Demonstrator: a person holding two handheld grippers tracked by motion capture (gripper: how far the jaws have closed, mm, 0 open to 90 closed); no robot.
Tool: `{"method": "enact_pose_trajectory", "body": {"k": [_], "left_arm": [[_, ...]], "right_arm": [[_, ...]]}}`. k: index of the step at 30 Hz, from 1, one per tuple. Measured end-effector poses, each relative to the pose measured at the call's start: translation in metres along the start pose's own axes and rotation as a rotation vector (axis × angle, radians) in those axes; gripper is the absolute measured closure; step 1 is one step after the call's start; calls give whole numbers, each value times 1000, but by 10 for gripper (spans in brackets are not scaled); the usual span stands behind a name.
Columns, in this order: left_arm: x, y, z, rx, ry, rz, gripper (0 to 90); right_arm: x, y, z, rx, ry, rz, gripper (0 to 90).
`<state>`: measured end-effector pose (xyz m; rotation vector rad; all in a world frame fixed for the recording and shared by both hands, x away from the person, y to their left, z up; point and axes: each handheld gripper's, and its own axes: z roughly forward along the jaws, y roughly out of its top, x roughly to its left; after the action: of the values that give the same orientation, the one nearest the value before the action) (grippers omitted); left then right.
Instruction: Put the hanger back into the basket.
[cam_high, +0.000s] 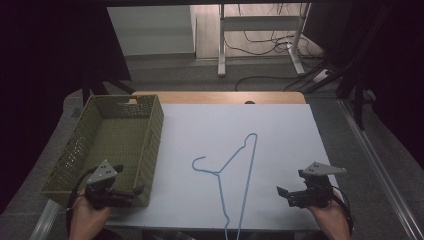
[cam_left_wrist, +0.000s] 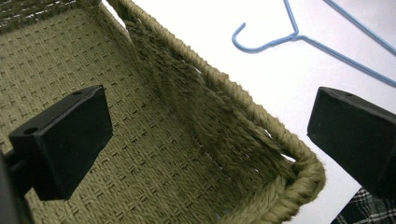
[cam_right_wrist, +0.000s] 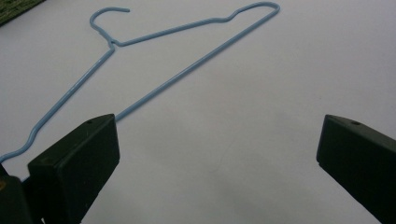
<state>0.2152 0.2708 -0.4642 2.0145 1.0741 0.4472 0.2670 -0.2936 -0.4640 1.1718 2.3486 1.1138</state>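
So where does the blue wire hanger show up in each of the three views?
High view: the blue wire hanger lies flat at centre, on the white sheet.
Left gripper view: top right, its hook just beyond the basket rim.
Right gripper view: upper left, ahead of the left jaw.
Shared landmark: the green woven basket.

Dim room. White sheet (cam_high: 280, 125) covers the tabletop (cam_high: 220, 97), wood edge showing at top centre. Grey floor (cam_high: 200, 75) beyond; white desk frame (cam_high: 260, 22) and loose cables (cam_high: 265, 42) upper centre. Dark drapes (cam_high: 50, 45) at both upper corners.

Blue wire hanger (cam_high: 235, 180) flat on table
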Motion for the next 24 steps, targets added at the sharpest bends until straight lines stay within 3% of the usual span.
{"method": "enact_pose_trajectory", "body": {"k": [15, 24], "left_arm": [[3, 0, 1, -26, -29, -30, 0], [5, 2, 1, -15, -39, -47, 5]], "right_arm": [[3, 2, 0, 7, -16, -14, 0], [4, 2, -1, -6, -15, -12, 0]]}}
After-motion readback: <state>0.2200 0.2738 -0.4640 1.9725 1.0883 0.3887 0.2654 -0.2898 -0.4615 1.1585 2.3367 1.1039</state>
